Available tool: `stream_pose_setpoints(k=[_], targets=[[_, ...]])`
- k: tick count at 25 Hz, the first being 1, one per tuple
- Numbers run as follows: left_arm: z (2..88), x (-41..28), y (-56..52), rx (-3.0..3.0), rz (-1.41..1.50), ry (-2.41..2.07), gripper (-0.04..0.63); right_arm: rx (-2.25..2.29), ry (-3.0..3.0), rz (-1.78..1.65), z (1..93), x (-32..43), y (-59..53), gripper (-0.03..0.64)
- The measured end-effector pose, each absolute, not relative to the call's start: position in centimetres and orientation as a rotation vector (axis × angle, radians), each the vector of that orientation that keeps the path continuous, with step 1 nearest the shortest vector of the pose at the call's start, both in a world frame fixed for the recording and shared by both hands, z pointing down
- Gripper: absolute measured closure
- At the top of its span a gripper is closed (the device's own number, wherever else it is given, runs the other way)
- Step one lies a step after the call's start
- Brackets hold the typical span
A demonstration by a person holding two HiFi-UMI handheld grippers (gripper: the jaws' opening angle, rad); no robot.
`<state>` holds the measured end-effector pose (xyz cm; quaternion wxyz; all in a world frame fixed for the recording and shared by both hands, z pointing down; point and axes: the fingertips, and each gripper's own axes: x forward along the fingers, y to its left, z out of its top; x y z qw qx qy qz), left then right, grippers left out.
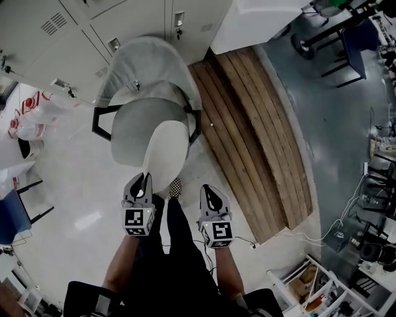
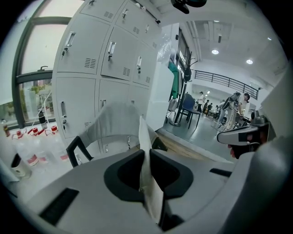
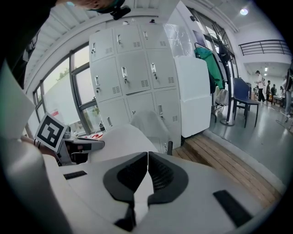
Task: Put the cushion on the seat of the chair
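Even, bright overhead light fills the head view. The glossy floor carries a pale glare patch at lower left, and the shadows are faint and soft. Straight edges bow toward the borders, as with the lockers along the top. Both gripper views are round fisheye pictures with black corners. In the left gripper view the window at the left edge is blown out white, and ceiling lamps glare at upper right. The left gripper, close to the lens, looks soft. The right gripper is likewise soft, with daylight entering at left.
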<state>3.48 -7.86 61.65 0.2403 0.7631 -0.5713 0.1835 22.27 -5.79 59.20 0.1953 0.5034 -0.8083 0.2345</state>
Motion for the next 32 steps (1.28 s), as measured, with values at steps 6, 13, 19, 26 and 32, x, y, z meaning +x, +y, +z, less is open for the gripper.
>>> stream_pose_setpoints(k=[6, 13, 19, 26, 32], targets=[[62.7, 1.6, -8.1, 2.064, 0.526, -1.614, 0.552, 1.377, -2.258, 0.672, 60.0, 21.1, -5.9, 0.586], [64.1, -0.8, -8.3, 2.026, 0.534, -1.627, 0.552, 1.344, -2.262, 0.687, 60.8, 19.0, -6.1, 0.586], [65.7, -3.1, -8.6, 1.983, 0.521, -1.635, 0.552, 1.317, -2.251, 0.702, 61.9, 17.0, -6.6, 0.586], [68.5, -6.6, -8.9, 1.915, 0.516, -1.652, 0.551, 1.257, -2.244, 0.719, 63.7, 14.0, -7.3, 0.586], [71.2, -9.4, -9.1, 1.882, 0.531, -1.667, 0.551, 1.216, -2.247, 0.731, 65.4, 11.3, -8.0, 0.586]])
